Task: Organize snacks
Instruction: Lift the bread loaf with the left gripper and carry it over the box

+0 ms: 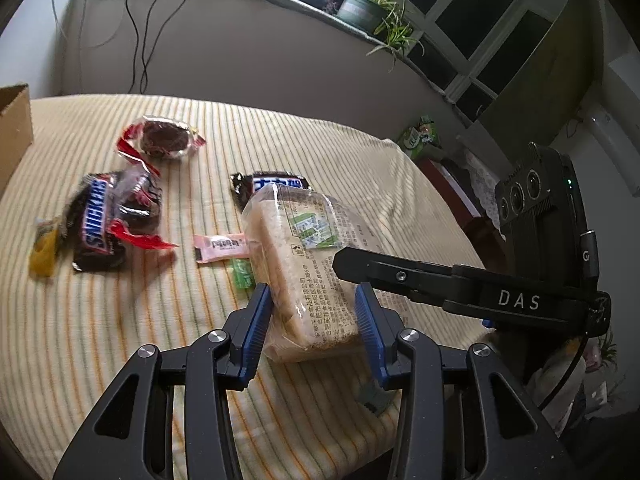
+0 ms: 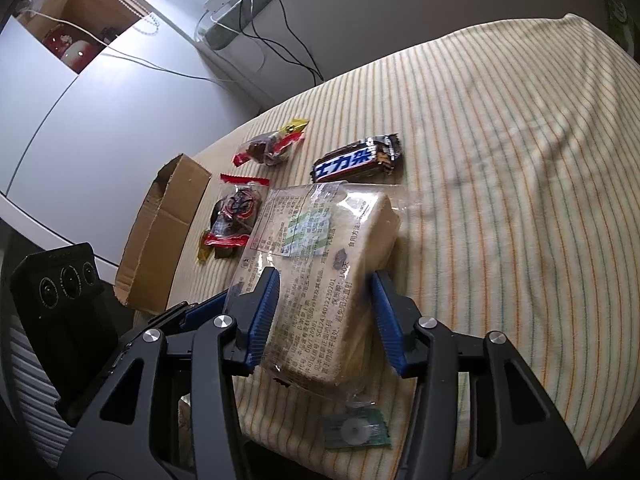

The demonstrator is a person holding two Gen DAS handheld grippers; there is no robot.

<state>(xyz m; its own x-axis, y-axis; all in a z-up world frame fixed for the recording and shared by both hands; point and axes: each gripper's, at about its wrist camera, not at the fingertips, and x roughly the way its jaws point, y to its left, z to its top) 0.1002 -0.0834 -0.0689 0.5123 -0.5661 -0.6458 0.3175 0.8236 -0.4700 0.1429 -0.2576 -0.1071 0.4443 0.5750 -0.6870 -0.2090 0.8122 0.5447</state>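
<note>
A clear-wrapped loaf of sliced bread (image 1: pixel 304 264) lies on the striped cloth (image 1: pixel 120 340). My left gripper (image 1: pixel 312 292) is shut on its near end, with a blue pad pressing each side. In the right wrist view the same loaf (image 2: pixel 320 240) sits between the blue pads of my right gripper (image 2: pixel 325 276), which touch both of its sides. One black finger of the right gripper (image 1: pixel 360 266) lies across the loaf in the left wrist view. Around the loaf lie a Snickers bar (image 1: pixel 96 224), a dark bar with white lettering (image 2: pixel 356 160), wrapped chocolate cakes (image 1: pixel 164 138) and a pink candy (image 1: pixel 220 246).
An open cardboard box (image 2: pixel 160 232) stands at the cloth's left edge, beside more wrapped cakes (image 2: pixel 236 212). A small green sachet (image 2: pixel 356 428) lies under the loaf's near end. Small green (image 1: pixel 242 274) and yellow (image 1: pixel 42 252) sweets lie nearby. Cables hang down the wall behind.
</note>
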